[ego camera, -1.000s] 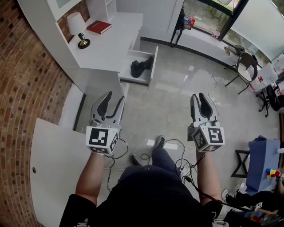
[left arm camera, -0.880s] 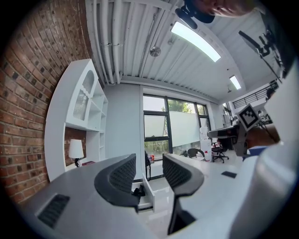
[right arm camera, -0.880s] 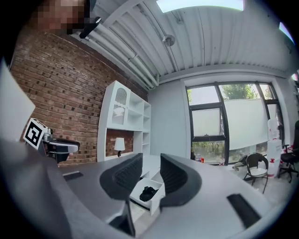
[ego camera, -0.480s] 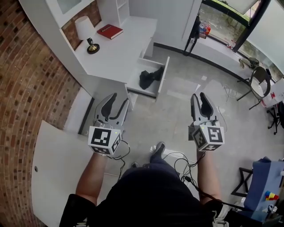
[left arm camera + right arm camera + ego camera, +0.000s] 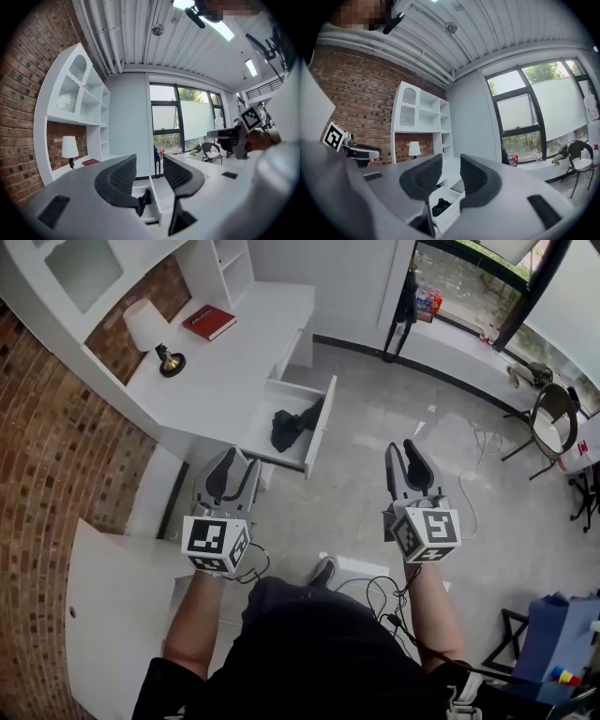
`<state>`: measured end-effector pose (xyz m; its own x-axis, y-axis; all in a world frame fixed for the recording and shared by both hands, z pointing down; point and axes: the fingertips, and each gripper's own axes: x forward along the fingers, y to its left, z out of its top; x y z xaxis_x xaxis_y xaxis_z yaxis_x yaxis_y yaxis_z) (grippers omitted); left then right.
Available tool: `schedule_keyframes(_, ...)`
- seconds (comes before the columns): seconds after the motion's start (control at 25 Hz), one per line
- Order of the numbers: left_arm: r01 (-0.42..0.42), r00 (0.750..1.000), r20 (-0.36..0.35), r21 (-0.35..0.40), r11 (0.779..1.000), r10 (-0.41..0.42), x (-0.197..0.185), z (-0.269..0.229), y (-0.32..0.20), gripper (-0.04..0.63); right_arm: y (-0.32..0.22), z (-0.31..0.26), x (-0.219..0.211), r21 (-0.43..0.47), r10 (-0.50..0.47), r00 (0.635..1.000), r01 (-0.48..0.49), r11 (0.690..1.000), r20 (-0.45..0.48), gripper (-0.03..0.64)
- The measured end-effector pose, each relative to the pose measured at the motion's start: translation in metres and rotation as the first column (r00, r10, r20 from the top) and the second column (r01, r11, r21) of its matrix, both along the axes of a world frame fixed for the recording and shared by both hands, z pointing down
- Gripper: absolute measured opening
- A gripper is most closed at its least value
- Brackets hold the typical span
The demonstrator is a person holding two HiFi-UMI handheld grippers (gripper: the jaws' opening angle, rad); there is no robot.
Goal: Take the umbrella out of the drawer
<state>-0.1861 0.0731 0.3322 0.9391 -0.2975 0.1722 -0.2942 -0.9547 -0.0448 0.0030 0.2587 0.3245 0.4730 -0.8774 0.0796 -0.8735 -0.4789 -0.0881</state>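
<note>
A black folded umbrella [image 5: 288, 427] lies in the open white drawer [image 5: 317, 432] that juts from the desk. The same umbrella [image 5: 144, 199] shows low between the jaws in the left gripper view, and as a dark heap [image 5: 439, 206] inside the drawer [image 5: 452, 213] in the right gripper view. My left gripper [image 5: 240, 461] hovers just short of the drawer's near corner, jaws apart with nothing between them. My right gripper [image 5: 403, 446] is held over the floor to the right of the drawer, open and empty. Neither gripper touches the drawer or the umbrella.
The white desk [image 5: 234, 352] carries a lamp [image 5: 150, 329] and a red book [image 5: 208, 322], with shelves and a brick wall [image 5: 56, 427] behind. A white panel [image 5: 112, 606] lies lower left. Cables [image 5: 380, 587] trail on the floor. A chair [image 5: 548, 413] stands far right.
Both grippers have moved forward toward the desk; the open drawer now sits just beyond the left gripper's tips. The view has swung as the person stepped closer.
</note>
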Motion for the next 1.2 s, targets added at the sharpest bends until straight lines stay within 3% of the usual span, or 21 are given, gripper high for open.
schedule_keyframes(0.36, -0.014, 1.000, 0.023, -0.025, 1.000, 0.014, 0.074, 0.016, -0.013, 0.176, 0.010, 0.018, 0.073, -0.023, 0.052, 0.998, -0.051, 0.998, 0.031, 0.109)
schedule_keyframes(0.68, -0.062, 0.998, 0.005, -0.054, 0.997, 0.062, 0.157, 0.034, -0.043, 0.176, -0.005, 0.020, 0.140, -0.047, 0.102, 0.995, -0.102, 0.994, 0.004, 0.109)
schedule_keyframes(1.0, -0.061, 0.997, 0.049, -0.074, 0.995, 0.064, 0.232, 0.065, -0.120, 0.176, -0.092, 0.031, 0.210, -0.107, 0.069, 0.998, -0.068, 0.992, 0.004, 0.109)
schedule_keyframes(1.2, -0.020, 0.998, 0.055, -0.116, 0.993, 0.026, 0.243, 0.091, -0.172, 0.176, -0.165, 0.040, 0.225, -0.163, -0.016, 0.999, 0.011, 0.987, -0.027, 0.109)
